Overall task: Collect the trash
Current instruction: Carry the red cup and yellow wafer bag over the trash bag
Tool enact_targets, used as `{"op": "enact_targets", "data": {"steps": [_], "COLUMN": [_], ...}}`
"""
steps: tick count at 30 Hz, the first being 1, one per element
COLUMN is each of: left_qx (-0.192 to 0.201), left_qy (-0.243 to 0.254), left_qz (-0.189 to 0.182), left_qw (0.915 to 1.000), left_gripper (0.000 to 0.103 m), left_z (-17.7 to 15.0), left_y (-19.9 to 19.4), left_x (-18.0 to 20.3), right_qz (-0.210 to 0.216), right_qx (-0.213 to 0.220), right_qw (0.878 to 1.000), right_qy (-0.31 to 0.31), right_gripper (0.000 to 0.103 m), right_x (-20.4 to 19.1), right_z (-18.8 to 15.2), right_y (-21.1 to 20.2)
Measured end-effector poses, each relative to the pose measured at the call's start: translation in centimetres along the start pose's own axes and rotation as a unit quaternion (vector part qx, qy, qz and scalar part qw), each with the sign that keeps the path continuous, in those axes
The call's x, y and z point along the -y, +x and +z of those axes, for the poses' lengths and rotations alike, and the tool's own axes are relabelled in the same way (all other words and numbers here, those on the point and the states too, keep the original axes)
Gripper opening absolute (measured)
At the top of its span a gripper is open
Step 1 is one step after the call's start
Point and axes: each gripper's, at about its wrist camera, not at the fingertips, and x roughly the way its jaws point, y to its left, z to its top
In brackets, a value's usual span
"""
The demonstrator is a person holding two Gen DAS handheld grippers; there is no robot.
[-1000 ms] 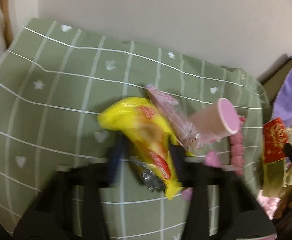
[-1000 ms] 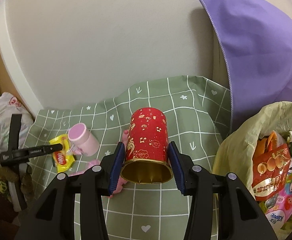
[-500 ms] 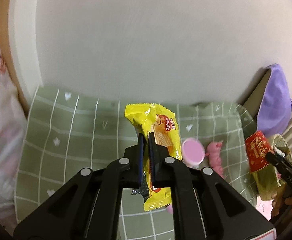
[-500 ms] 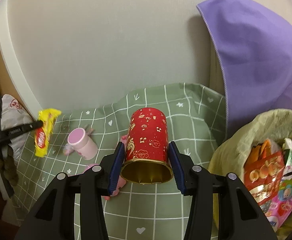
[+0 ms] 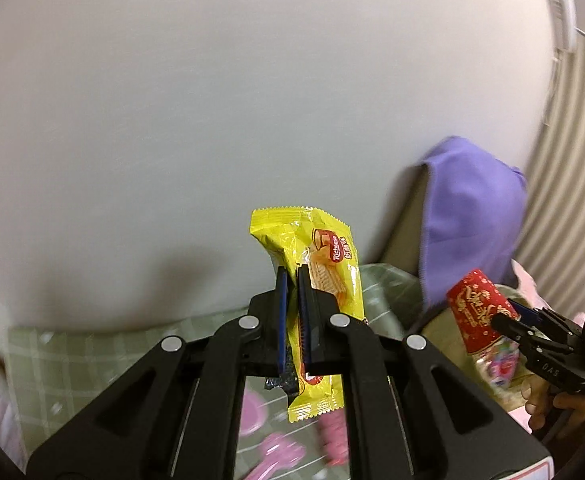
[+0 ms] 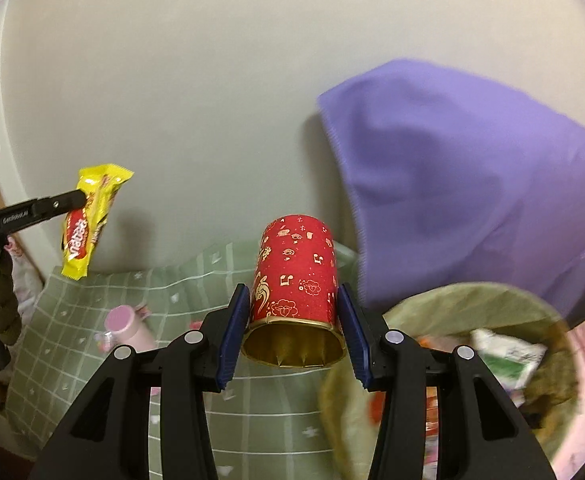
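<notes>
Two tongs, each holding a piece of trash up in the air.

The left tongs (image 5: 292,312) are squeezed on a yellow snack wrapper (image 5: 320,264) (it hangs above the green checked cloth (image 6: 132,304)). The right tongs (image 6: 292,328) are clamped on a red can (image 6: 296,272) beside the trash bag (image 6: 492,320), which looks blurry.

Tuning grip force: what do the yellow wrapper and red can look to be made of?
Yellow wrapper: thin glossy plastic film, judging by its crinkles, shine and serrated end seal; it looks pinched flat in the left gripper.
Red can: rigid, probably metal; the open end shows a shiny gold interior and rolled rim. Outside is matte red with gold print, possibly a paper label. The right gripper clamps its sides.
</notes>
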Motion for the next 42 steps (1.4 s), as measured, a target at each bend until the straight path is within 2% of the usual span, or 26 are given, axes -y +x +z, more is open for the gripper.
{"op": "enact_targets", "data": {"steps": [4,11,17,22,28,33,39,42], "left_qx": [-0.016,-0.049,-0.083,-0.099,-0.096,-0.131,-0.172,-0.178], "left_qy": [0.013,0.042,0.066,0.091,0.095,0.118,0.186,0.164], "left_qz": [-0.065,-0.156,-0.200,-0.233,-0.272,-0.280,-0.225,-0.236], "left_qw": [0.9977,0.9857,0.9740,0.9632,0.9527,0.9437,0.9408,0.9410], "left_gripper": [0.005,0.005,0.005,0.005,0.005,0.005,0.005,0.005], "left_z": [1.3,1.5,0.1,-1.5,-3.8,-7.0,-9.8,-9.6], "left_y": [3.0,7.7,10.0,10.7,11.9,13.9,15.5,15.5], "left_x": [4.1,11.9,17.0,20.6,24.4,26.5,27.4,26.1], "right_qz": [-0.044,-0.112,-0.147,-0.162,-0.174,-0.174,-0.150,-0.117], "right_qx": [0.014,0.021,0.029,0.031,0.038,0.046,0.027,0.005], "right_qw": [0.999,0.992,0.984,0.981,0.977,0.976,0.981,0.987], "right_qy": [0.010,0.056,0.093,0.104,0.117,0.122,0.118,0.110], "right_gripper": [0.043,0.043,0.043,0.043,0.043,0.043,0.043,0.043], "right_x": [2.7,8.9,12.8,14.0,15.6,16.2,15.7,15.0], "right_z": [0.3,-0.4,-1.4,-1.9,-2.6,-3.4,-5.0,-5.6], "right_y": [-1.8,-4.2,-6.1,-7.0,-8.3,-9.7,-9.2,-7.3]}}
